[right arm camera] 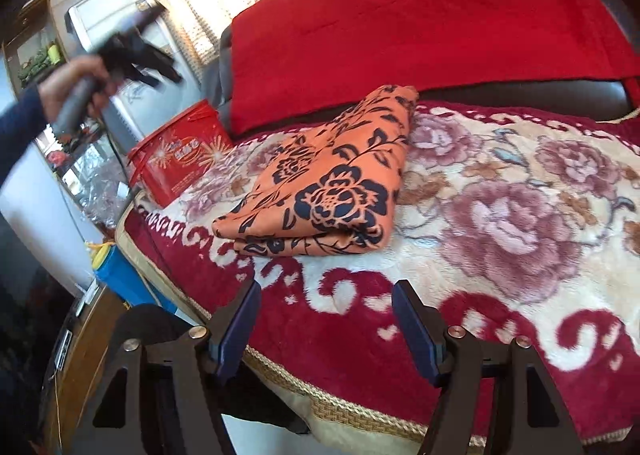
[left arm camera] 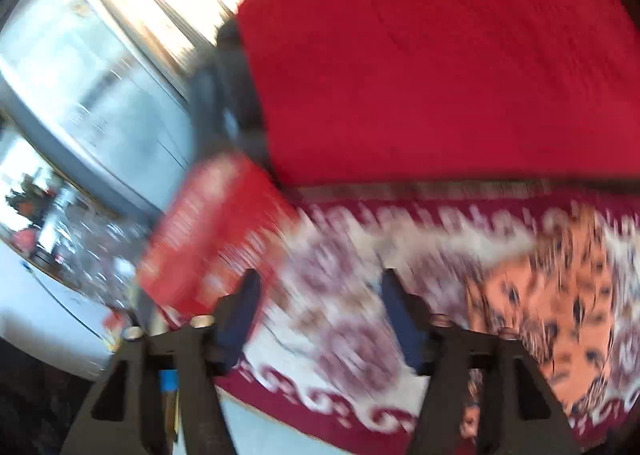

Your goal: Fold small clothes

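Garment: an orange cloth [right arm camera: 332, 183] with a dark navy flower print lies folded into a flat bundle on the floral blanket [right arm camera: 500, 215], near its left side; the folded edge faces the right wrist camera.
Garment in the left view: a blurred orange patch [left arm camera: 560, 295] at the right, on the same blanket [left arm camera: 340, 295].
Right gripper [right arm camera: 326, 319]: low over the blanket's dark red border, short of the garment, jaws wide apart with nothing between them, blue pads facing each other.
Left gripper [left arm camera: 318, 311]: jaws wide and empty; the whole left view is smeared by motion blur.
Left hand [right arm camera: 76, 83]: raised high at the left of the bed, dark blue sleeve, fist closed round the grey handle; the black gripper [right arm camera: 140, 55] points right, well apart from the garment.
Behind the garment: a red quilt [right arm camera: 420, 35] folded against the bed's far side.
Left edge of the bed: a red box [right arm camera: 180, 159] with white print, just beside the blanket.
Floor: a blue container [right arm camera: 120, 275] beside the bed.
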A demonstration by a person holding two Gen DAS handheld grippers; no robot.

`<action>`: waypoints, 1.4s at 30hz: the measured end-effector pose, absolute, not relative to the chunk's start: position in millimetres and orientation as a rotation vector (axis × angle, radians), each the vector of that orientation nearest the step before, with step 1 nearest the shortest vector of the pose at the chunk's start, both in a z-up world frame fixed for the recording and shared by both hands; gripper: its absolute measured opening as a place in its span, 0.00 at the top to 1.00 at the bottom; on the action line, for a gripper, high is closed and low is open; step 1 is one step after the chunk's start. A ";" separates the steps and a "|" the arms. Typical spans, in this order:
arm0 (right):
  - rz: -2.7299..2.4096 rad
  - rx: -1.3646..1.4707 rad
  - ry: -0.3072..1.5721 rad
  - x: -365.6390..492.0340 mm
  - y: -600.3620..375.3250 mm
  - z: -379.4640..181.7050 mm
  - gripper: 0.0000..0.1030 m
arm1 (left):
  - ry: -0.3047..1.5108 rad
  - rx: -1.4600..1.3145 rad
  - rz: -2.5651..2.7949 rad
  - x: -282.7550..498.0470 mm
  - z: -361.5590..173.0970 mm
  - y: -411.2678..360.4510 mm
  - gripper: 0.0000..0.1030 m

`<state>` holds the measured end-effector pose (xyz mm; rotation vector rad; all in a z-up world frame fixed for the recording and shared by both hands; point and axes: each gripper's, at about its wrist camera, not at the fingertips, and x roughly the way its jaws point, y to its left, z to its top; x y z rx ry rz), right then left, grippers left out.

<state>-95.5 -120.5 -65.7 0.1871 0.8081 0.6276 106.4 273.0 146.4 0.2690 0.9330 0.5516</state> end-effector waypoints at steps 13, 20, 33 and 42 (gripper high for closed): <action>0.641 0.250 0.797 -106.7 -110.5 -64.3 0.31 | 0.765 -0.106 0.458 75.5 164.2 293.7 0.33; 0.608 0.328 0.813 -94.5 -121.2 -77.1 0.30 | 0.714 -0.293 0.132 40.2 34.4 242.7 0.33; 0.599 0.342 0.841 -60.6 -118.8 -93.5 0.28 | 0.853 -0.525 0.060 30.5 -99.0 279.5 0.32; 0.596 0.327 0.822 -36.9 -110.4 -88.8 0.28 | 0.923 -0.498 -0.045 87.1 -113.8 255.8 0.44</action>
